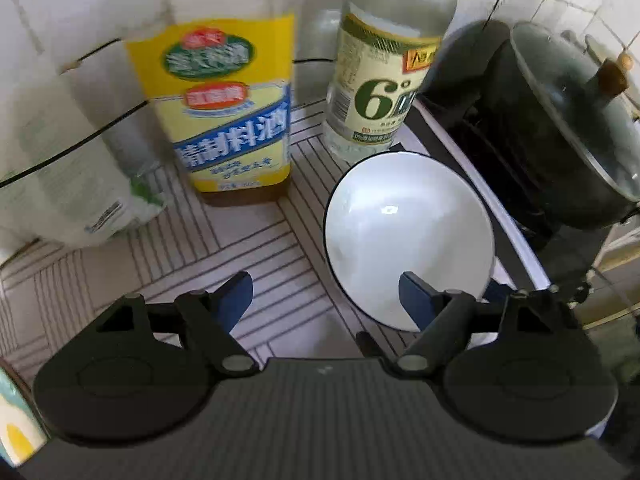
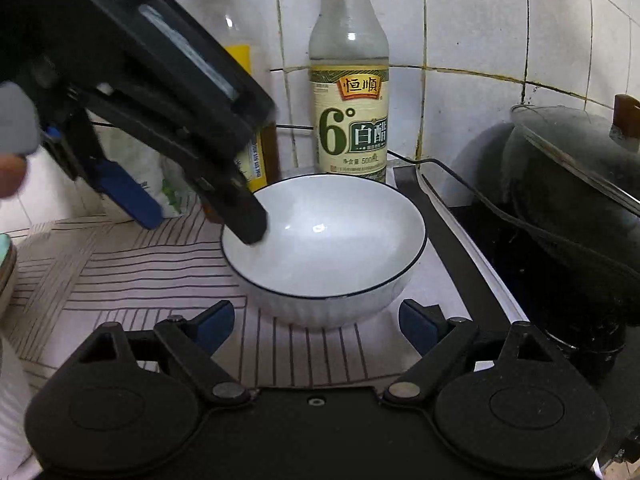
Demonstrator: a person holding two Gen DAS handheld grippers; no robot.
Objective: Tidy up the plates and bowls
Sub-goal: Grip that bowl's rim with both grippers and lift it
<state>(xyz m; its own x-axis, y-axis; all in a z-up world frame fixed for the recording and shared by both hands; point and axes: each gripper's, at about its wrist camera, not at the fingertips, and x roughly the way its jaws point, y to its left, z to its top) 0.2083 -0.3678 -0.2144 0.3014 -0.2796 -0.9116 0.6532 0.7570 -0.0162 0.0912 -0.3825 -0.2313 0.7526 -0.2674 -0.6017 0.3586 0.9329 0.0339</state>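
A white bowl point(image 2: 328, 240) with a thin dark rim stands upright on the striped mat point(image 2: 140, 272), in front of the vinegar bottle. In the left wrist view the bowl point(image 1: 404, 232) is to the right of centre. My left gripper point(image 1: 326, 298) is open, above the bowl's left side; its right finger point(image 1: 416, 300) hangs over the bowl's inside and its left finger outside the rim. In the right wrist view the left gripper point(image 2: 200, 212) comes in from the upper left, one finger point(image 2: 248, 220) dipping over the bowl's left rim. My right gripper point(image 2: 316, 322) is open and empty, just in front of the bowl.
A white vinegar bottle point(image 2: 350, 120) and a yellow-labelled cooking wine bottle point(image 1: 232, 120) stand against the tiled wall. A plastic bag point(image 1: 68, 184) lies left. A black stove with a dark lidded pot point(image 2: 576, 208) is right. A dish edge point(image 2: 6, 272) shows far left.
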